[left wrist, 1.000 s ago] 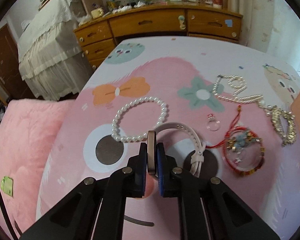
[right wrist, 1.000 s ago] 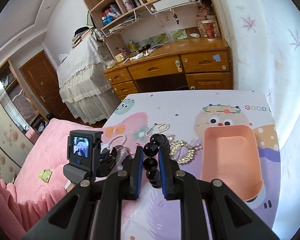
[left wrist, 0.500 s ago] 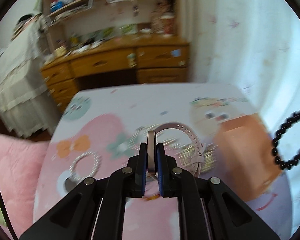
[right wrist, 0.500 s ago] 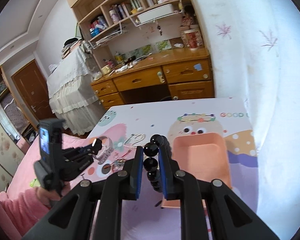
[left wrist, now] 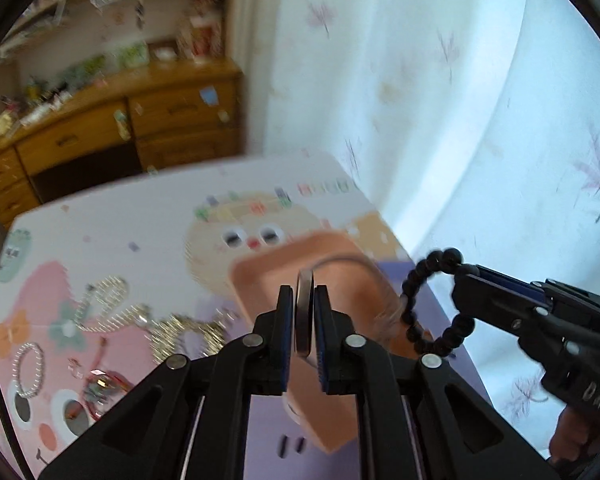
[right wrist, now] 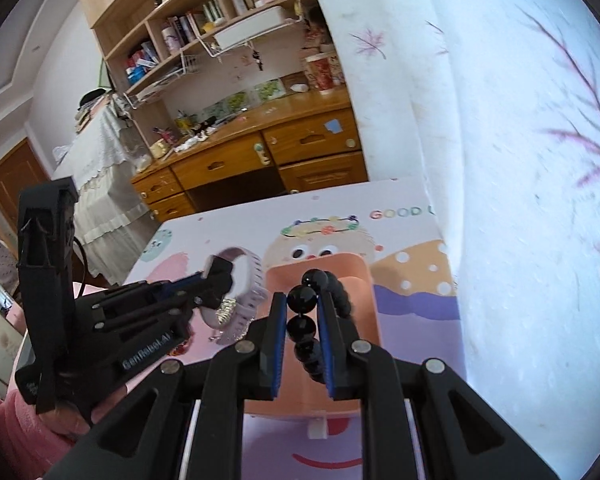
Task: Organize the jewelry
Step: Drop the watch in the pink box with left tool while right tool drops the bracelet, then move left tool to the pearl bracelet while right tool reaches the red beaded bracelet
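Note:
My left gripper (left wrist: 303, 300) is shut on a pale pink wristwatch (left wrist: 305, 312) and holds it above the orange box (left wrist: 260, 276); the watch's strap (right wrist: 246, 304) shows in the right wrist view beside the box (right wrist: 352, 268). My right gripper (right wrist: 302, 300) is shut on a black bead bracelet (right wrist: 304, 300), held over the box's near end. In the left wrist view the black bracelet (left wrist: 416, 304) hangs at the box's right side from the right gripper (left wrist: 466, 270).
On the cartoon-print table (left wrist: 140, 224), left of the box, lie a white pearl bracelet (left wrist: 30, 368), a pearl necklace (left wrist: 108, 300), a glittery bracelet (left wrist: 180, 336) and a red cord bracelet (left wrist: 100, 388). A wooden desk (right wrist: 260, 152) stands behind the table. A white curtain (right wrist: 500, 160) hangs at the right.
My left gripper lifted the watch from the table's left part and swung right, to above the orange box. My right gripper moved forward with the black bracelet, to over the box.

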{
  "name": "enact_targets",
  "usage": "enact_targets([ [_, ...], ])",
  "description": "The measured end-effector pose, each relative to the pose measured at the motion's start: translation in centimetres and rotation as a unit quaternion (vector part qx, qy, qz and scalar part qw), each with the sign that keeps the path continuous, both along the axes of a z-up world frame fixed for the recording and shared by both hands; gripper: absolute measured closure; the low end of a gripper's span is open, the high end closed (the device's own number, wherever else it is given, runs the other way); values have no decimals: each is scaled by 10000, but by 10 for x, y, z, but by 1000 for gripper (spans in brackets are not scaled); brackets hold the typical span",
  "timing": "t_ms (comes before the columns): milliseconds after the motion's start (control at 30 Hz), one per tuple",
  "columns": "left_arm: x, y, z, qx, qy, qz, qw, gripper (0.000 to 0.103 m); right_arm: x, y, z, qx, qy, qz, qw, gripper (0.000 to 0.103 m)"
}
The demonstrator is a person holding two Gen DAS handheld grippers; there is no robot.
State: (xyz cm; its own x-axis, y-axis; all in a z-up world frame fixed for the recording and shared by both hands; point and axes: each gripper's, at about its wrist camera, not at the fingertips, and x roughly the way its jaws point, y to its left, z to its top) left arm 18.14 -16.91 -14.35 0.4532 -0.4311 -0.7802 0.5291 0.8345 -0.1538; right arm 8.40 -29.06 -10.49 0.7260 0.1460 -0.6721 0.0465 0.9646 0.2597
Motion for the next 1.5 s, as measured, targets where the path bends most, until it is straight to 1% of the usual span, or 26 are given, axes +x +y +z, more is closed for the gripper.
enact_targets([
  [67,1,-6,-10,260,273,82,9993,60,3,-1,-6,-93,260,-45,9996,77],
  [100,3,-6,-13,330,412,163,9985,52,3,-1,-7,-104,320,-67,9994,68],
  [133,4,-4,-15,351,484,228,9980,42,1,-3,-7,-78,294,-81,9995,65],
  [167,6,-1,-15,374,524,269,9976,39,0,-4,-6,-40,242,-109,9996,65],
  [300,15,11,-18,681,677,468,9943,38,-2,-7,-5,208,201,-241,9993,59],
  [367,19,21,-21,804,732,615,9922,38,-1,-6,-7,301,236,-292,9988,57],
  [400,21,26,-22,816,759,688,9914,37,0,-4,-9,361,279,-318,9985,57],
  [467,26,39,-25,827,819,818,9898,31,3,0,-12,467,366,-338,9977,56],
  [567,28,57,-28,869,850,950,9880,30,7,9,-19,745,535,-357,9951,55],
  [633,30,73,-31,912,907,1053,9861,30,11,16,-23,934,644,-370,9929,49],
  [667,30,80,-32,912,943,1091,9853,30,13,20,-24,1018,687,-372,9917,49],
  [733,32,99,-36,914,1008,1201,9834,30,19,32,-30,1223,825,-355,9884,46],
  [800,34,113,-38,937,1018,1286,9820,29,26,47,-34,1320,953,-313,9862,45],
  [833,36,123,-39,980,1017,1339,9809,27,27,52,-36,1333,995,-296,9856,45],
  [867,38,131,-40,1021,1021,1377,9799,21,31,63,-38,1334,1070,-267,9849,45],
  [900,41,142,-42,1059,1028,1409,9790,20,33,69,-39,1332,1111,-252,9845,45],
  [1000,48,170,-46,1128,1077,1496,9764,20,43,98,-44,1347,1268,-178,9826,43],
  [1133,61,211,-55,1276,1133,1604,9722,19,57,134,-51,1268,1425,-112,9816,35],
  [1367,83,277,-81,1562,1263,1658,9655,19,78,190,-74,1243,1718,-83,9772,35],
  [1500,92,302,-94,1576,1298,1646,9650,19,89,216,-89,1071,1906,-254,9755,35],
])
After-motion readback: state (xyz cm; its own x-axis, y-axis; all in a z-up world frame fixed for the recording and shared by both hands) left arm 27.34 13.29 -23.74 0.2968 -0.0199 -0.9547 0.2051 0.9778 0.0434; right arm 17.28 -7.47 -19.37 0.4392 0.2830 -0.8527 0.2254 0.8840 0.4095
